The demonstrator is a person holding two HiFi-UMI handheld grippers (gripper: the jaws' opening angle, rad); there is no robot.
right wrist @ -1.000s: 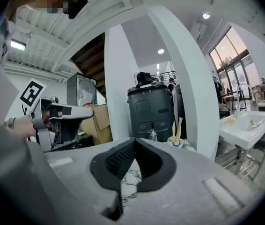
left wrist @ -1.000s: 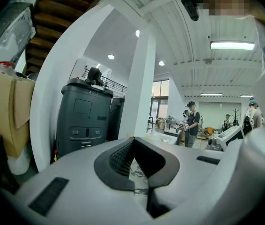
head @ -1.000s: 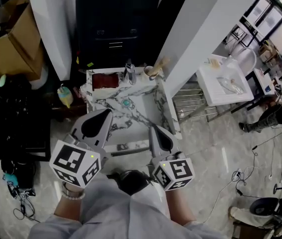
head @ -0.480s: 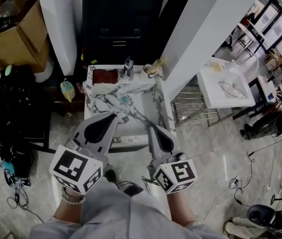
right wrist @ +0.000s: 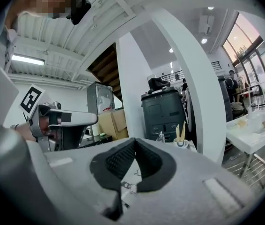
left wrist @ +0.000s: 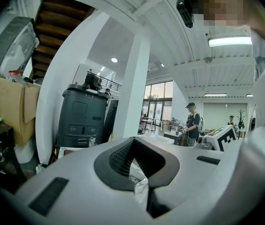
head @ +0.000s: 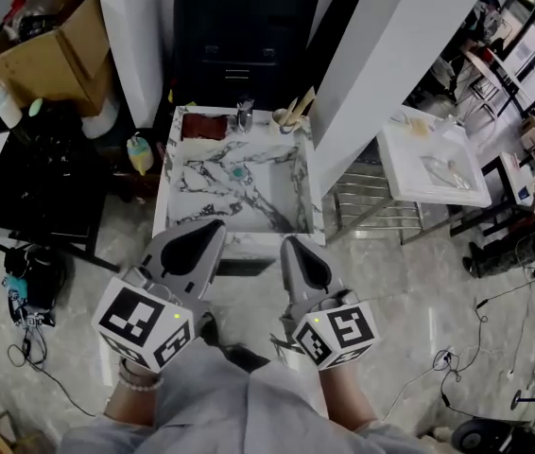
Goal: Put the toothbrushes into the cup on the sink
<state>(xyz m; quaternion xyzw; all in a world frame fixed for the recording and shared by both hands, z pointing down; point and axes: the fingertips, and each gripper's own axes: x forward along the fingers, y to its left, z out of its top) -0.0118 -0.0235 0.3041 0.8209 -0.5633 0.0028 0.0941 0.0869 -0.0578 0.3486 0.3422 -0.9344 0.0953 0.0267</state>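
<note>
**A:** Where's the cup?

**B:** The cup (head: 286, 119) is at the back right corner of the sink (head: 201, 197), just right of the faucet (head: 245, 113). Two toothbrushes (head: 298, 107) stand in it, pale handles leaning right. The right gripper view catches them too, upright in the cup (right wrist: 181, 143).

**A:** And the basin itself?

**B:** There's a small teal drain (head: 238, 171) near the middle. A reddish tray (head: 203, 127) sits at the back left corner, and I can't tell what's in it.

**A:** What about the grippers?

**B:** Both are held at the sink's near edge, well apart from the cup. The left gripper (head: 215, 225) (left wrist: 133, 139) has its jaws pressed together with nothing between them. It's the same for the right gripper (head: 291, 244) (right wrist: 135, 139), clenched and empty.

**A:** And that box at far left?

**B:** The cardboard box (head: 50, 50) is open on top, but it's too dim to name what's inside. Off to the right, a white basin (head: 419, 173) has something pale lying in it that I can't identify.
</note>
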